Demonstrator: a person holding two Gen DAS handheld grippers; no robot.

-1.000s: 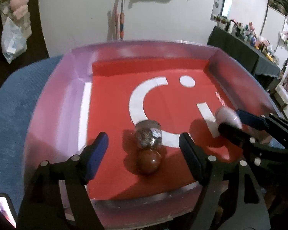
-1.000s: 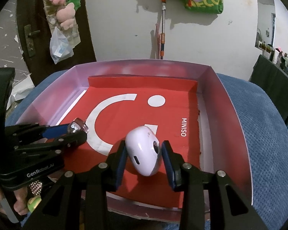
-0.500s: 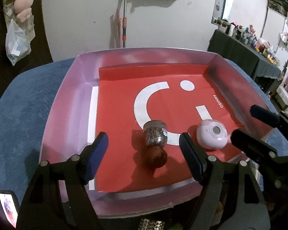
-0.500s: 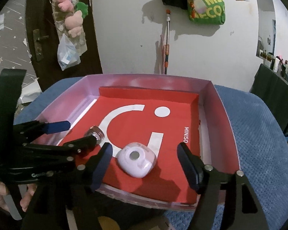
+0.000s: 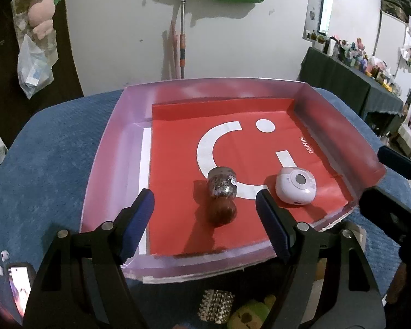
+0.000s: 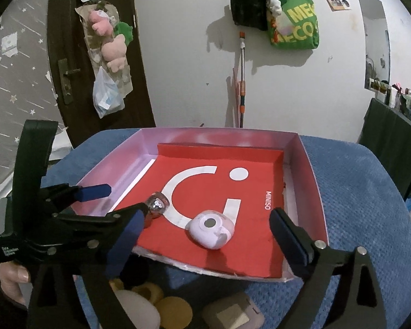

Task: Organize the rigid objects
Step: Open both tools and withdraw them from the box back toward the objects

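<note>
A shallow box (image 5: 109,150) lined with red paper rests on a blue cushion. Inside lies a glittery jar (image 5: 222,189) with a brown round end, tipped on its side. To its right a white rounded device (image 5: 296,186) lies flat, free of any finger. My left gripper (image 5: 204,203) hovers over the near rim, its jaws opening; the jar lies beyond them, untouched. My right gripper (image 6: 205,219) has pulled back from the device (image 6: 211,229), jaws opening wide and holding nothing. In the right wrist view the left gripper's fingers (image 6: 96,190) partly hide the jar (image 6: 157,204).
Below the box's near edge lie a studded item (image 5: 216,305), a green plush (image 5: 249,314), yellow round pieces (image 6: 175,312) and a pale egg-shaped thing (image 6: 139,315). A lit phone (image 5: 19,288) sits at the near left. A hand (image 6: 11,277) grips the left tool.
The right gripper let go of the white device, opened wide and drew back and up; the device now lies flat on the red liner. The left gripper backed off slightly.
</note>
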